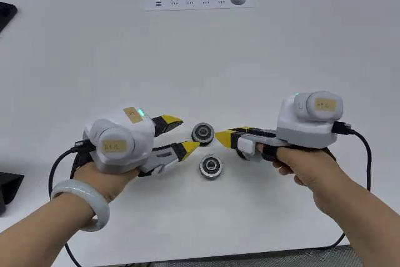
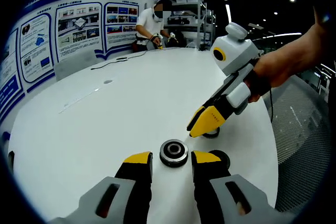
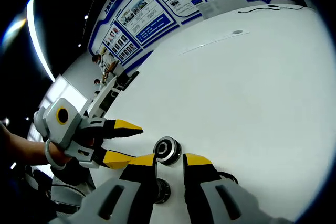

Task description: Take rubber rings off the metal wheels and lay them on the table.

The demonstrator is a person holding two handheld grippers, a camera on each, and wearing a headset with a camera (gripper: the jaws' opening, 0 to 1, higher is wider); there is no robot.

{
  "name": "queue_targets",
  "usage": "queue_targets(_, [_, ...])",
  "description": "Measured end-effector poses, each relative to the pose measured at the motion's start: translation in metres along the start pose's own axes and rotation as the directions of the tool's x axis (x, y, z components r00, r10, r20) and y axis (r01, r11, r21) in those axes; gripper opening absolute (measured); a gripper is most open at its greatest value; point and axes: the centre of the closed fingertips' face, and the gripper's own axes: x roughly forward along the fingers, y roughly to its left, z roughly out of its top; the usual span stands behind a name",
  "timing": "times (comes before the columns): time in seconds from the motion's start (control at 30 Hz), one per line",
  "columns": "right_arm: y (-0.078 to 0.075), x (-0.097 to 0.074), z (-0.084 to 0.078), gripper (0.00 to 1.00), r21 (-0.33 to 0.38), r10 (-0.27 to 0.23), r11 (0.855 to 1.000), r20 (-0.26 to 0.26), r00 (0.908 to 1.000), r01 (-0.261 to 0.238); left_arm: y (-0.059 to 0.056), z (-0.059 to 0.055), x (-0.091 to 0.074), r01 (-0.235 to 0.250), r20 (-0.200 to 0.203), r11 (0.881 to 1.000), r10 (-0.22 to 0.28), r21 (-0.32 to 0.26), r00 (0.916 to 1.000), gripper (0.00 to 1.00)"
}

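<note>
Two metal wheels with black rubber rings lie flat on the white table [image 1: 206, 54]. The far wheel [image 1: 203, 133] [image 2: 174, 152] [image 3: 167, 149] sits between both sets of tips. My left gripper [image 1: 180, 134] [image 2: 172, 158] is open, its yellow-tipped jaws either side of this wheel without touching it. From the right, my right gripper [image 1: 225, 137] [image 3: 169, 161] [image 2: 206, 123] points at the same wheel, open by a narrow gap and holding nothing. The near wheel [image 1: 210, 167] [image 2: 224, 157] [image 3: 160, 190] lies just in front. A small dark round thing [image 2: 212, 134] [image 3: 230, 175] lies by the right gripper, too hidden to identify.
A white power strip [image 1: 199, 1] lies at the far side of the table. Black objects sit at the left edge [image 1: 9, 189] and top left corner [image 1: 6, 12]. The table's front edge runs close under my arms. A person [image 2: 149, 24] stands at the table's far end.
</note>
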Motion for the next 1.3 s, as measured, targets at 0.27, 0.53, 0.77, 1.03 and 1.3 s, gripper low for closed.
queue_targets(0.27, [0.0, 0.006, 0.004, 0.21, 0.01, 0.014, 1.0, -0.003, 0.9999, -0.014, -0.001, -0.001, 0.013, 0.022, -0.035, 1.0, -0.021, 0.017, 0.9992, 0.27])
queue_targets(0.53, [0.001, 0.007, 0.003, 0.21, 0.032, 0.02, 0.999, 0.002, 0.9998, -0.02, -0.005, -0.003, 0.022, 0.05, -0.064, 0.998, -0.047, 0.046, 0.9968, 0.21])
queue_targets(0.77, [0.0, 0.009, 0.003, 0.21, 0.058, 0.032, 0.998, 0.009, 0.9995, -0.032, -0.007, -0.003, 0.027, 0.064, -0.082, 0.995, -0.058, 0.071, 0.995, 0.18])
queue_targets(1.03, [-0.002, 0.014, 0.002, 0.21, 0.085, 0.042, 0.995, 0.009, 0.9991, -0.043, -0.008, -0.006, 0.029, 0.073, -0.096, 0.993, -0.064, 0.088, 0.9933, 0.14])
queue_targets(1.3, [-0.004, 0.02, 0.0, 0.22, 0.102, 0.054, 0.993, -0.002, 0.9986, -0.053, -0.01, -0.006, 0.03, 0.089, -0.091, 0.99, -0.08, 0.107, 0.9926, 0.2])
